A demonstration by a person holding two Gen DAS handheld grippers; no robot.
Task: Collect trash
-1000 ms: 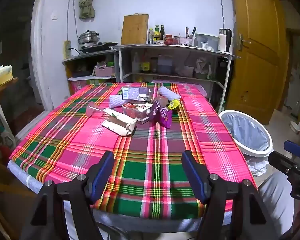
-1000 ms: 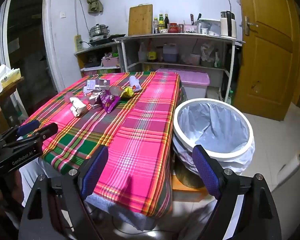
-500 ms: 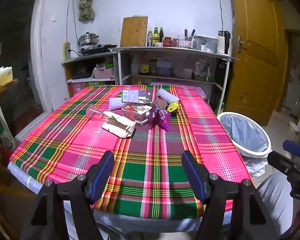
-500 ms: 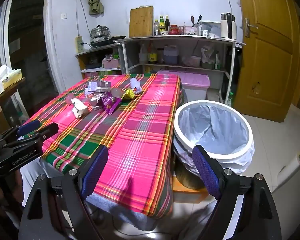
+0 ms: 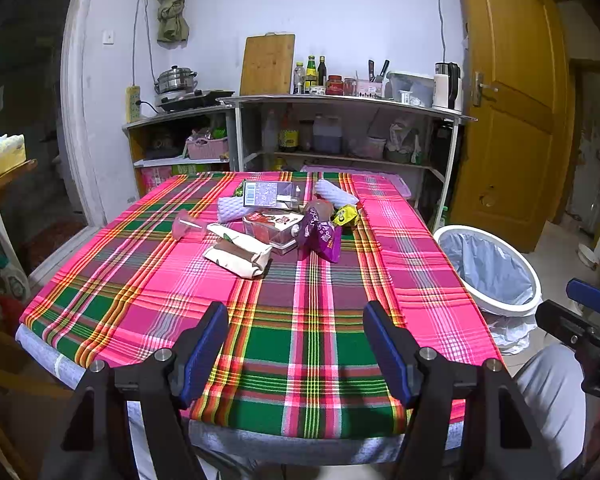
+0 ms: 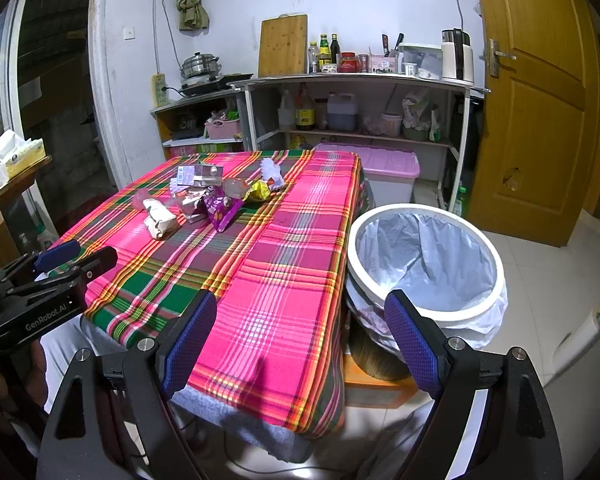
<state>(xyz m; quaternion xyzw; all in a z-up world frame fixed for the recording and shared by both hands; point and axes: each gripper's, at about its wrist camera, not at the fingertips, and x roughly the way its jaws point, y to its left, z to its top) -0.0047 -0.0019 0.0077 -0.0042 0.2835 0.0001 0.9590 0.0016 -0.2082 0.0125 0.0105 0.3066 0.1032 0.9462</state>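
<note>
A heap of trash lies at the far middle of the plaid-clothed table (image 5: 300, 304): a purple snack bag (image 5: 320, 236), a white rolled wrapper (image 5: 238, 252), a clear plastic box (image 5: 276, 228), a yellow wrapper (image 5: 346, 216), a pink cup (image 5: 188, 229) and a barcode carton (image 5: 266, 194). The heap also shows in the right wrist view, with the purple bag (image 6: 220, 210) in it. A white bin with a grey liner (image 6: 424, 264) stands right of the table, also in the left wrist view (image 5: 492, 272). My left gripper (image 5: 296, 352) is open and empty at the near table edge. My right gripper (image 6: 300, 340) is open and empty, by the table's right corner.
Kitchen shelves (image 5: 340, 128) with bottles, a pot and a cutting board stand behind the table. A pink storage box (image 6: 380, 172) sits on the floor by them. A wooden door (image 6: 540, 100) is at the right. A side table with a tissue box (image 5: 0, 156) is at the left.
Both views have tilted slightly, so the table and bin sit a little lower in frame. Both grippers stay open. The trash has not moved.
</note>
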